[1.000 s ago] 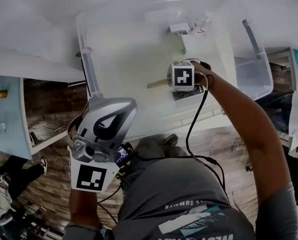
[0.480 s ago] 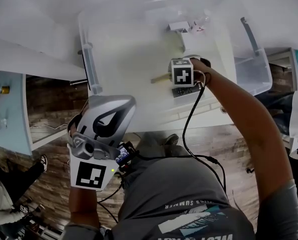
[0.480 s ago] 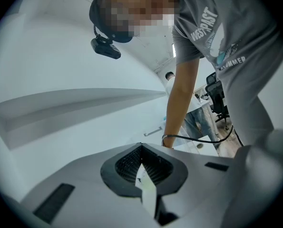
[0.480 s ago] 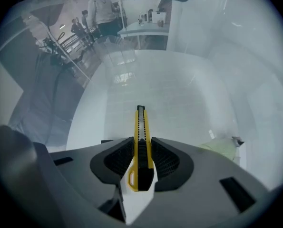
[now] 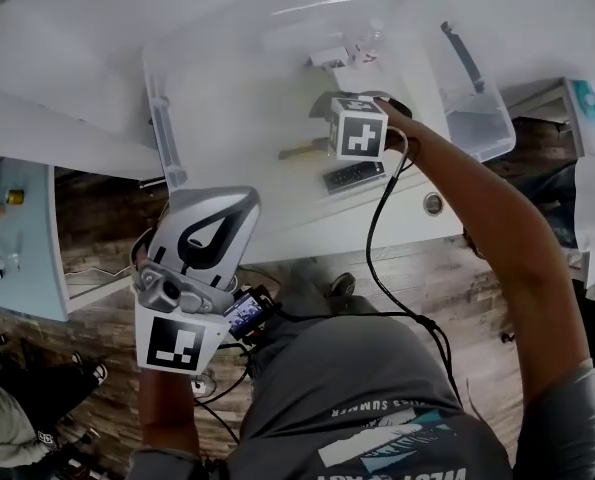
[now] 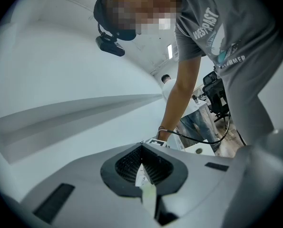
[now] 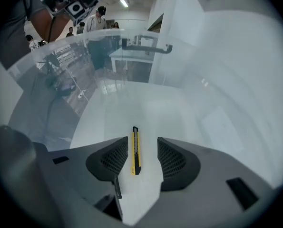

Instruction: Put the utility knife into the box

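The yellow utility knife [image 7: 135, 151] lies flat on the floor of the clear plastic box [image 7: 84, 75], blade end pointing away. My right gripper [image 7: 142, 139] hangs over it with its jaws opening. The knife sits in the gap and neither pad touches it. In the head view the right gripper [image 5: 322, 138] is inside the box [image 5: 162, 118], and the knife [image 5: 299, 151] shows as a pale strip at its left. My left gripper [image 5: 239, 200] is held low by the person's body, off the table, with its tips together and nothing held [image 6: 141, 145].
The box stands on a white table [image 5: 67, 78]. Small white items [image 5: 332, 58] lie at the box's far end. A black flat thing [image 5: 353, 175] lies near the table's front edge, beside a round grommet [image 5: 433, 204]. A second clear container [image 5: 477, 118] adjoins at the right.
The head view has shifted. The right gripper's cube now stands farther from the black flat thing at the table edge. The left gripper is held much as before.
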The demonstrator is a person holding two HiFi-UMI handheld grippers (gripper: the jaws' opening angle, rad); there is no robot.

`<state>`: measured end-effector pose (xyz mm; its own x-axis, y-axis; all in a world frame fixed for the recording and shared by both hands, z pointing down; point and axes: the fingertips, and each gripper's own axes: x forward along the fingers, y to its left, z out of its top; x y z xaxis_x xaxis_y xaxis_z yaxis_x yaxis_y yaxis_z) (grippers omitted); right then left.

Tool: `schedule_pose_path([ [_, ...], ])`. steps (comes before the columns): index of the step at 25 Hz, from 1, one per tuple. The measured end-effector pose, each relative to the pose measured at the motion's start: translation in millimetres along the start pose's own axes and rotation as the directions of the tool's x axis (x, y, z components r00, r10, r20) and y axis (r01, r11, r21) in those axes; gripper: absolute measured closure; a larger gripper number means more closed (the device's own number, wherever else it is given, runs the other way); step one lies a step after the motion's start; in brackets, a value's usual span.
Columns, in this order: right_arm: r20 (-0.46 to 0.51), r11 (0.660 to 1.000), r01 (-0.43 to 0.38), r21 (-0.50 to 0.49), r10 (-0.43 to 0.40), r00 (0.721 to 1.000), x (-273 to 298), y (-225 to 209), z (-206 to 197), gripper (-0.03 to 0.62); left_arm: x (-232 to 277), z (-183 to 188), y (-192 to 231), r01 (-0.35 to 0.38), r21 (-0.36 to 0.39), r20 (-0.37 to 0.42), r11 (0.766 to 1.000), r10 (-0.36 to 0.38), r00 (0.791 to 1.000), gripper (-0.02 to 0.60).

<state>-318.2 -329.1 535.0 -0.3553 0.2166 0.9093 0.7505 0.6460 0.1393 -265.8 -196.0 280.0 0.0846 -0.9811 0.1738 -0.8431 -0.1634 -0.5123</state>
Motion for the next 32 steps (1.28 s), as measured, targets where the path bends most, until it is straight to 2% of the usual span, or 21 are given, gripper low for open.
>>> schedule_pose_path([
  [1, 0.027, 1.000, 0.028, -0.012, -0.028, 0.999, -12.9, -0.5, 8.1, 0.406, -0.1, 4.7, -2.3, 0.003, 0.009, 0.007, 1.000, -0.003, 1.000, 0.574],
  [4, 0.141, 0.985, 0.166, -0.049, -0.158, 0.977, -61.6, -2.3, 40.5, 0.560, -2.0, 19.2, -9.1, 0.007, 0.034, 0.026, 0.999, -0.008, 1.000, 0.574],
  [6, 0.244, 0.967, 0.254, -0.030, -0.239, 0.940, -101.8, 3.1, 66.9, 0.583, -3.7, 29.3, -14.2, 0.009, 0.049, 0.038, 0.999, -0.011, 0.999, 0.574],
  [8, 0.356, 0.943, 0.334, 0.008, -0.315, 0.880, -148.4, 16.9, 91.7, 0.583, -4.6, 39.8, -20.5, 0.011, 0.063, 0.050, 0.998, -0.014, 0.999, 0.574],
  [11, 0.491, 0.894, 0.444, 0.062, -0.415, 0.766, -219.3, 54.6, 115.8, 0.583, -5.7, 57.0, -32.4, 0.020, 0.087, 0.066, 0.996, -0.026, 0.997, 0.574],
  [13, 0.546, 0.861, 0.500, 0.094, -0.465, 0.697, -257.3, 87.6, 121.9, 0.583, -7.6, 68.4, -42.8, 0.031, 0.106, 0.074, 0.994, -0.039, 0.996, 0.574],
  [15, 0.572, 0.836, 0.534, 0.122, -0.499, 0.651, -283.9, 123.1, 120.8, 0.583, -10.8, 79.0, -55.4, 0.041, 0.123, 0.076, 0.992, -0.050, 0.996, 0.574],
  [21, 0.569, 0.782, 0.600, 0.169, -0.574, 0.589, -321.1, 211.6, 107.8, 0.585, -27.3, 108.8, -90.8, 0.048, 0.154, 0.077, 0.987, -0.060, 0.995, 0.574],
  [28, 0.552, 0.757, 0.607, 0.241, -0.621, 0.556, -336.1, 262.4, 93.1, 0.585, -40.2, 134.6, -123.3, 0.058, 0.174, 0.089, 0.983, -0.074, 0.993, 0.574],
  [32, 0.541, 0.752, 0.596, 0.281, -0.637, 0.549, -338.8, 277.9, 82.9, 0.585, -40.9, 144.5, -136.0, 0.068, 0.176, 0.094, 0.982, -0.086, 0.992, 0.572],
])
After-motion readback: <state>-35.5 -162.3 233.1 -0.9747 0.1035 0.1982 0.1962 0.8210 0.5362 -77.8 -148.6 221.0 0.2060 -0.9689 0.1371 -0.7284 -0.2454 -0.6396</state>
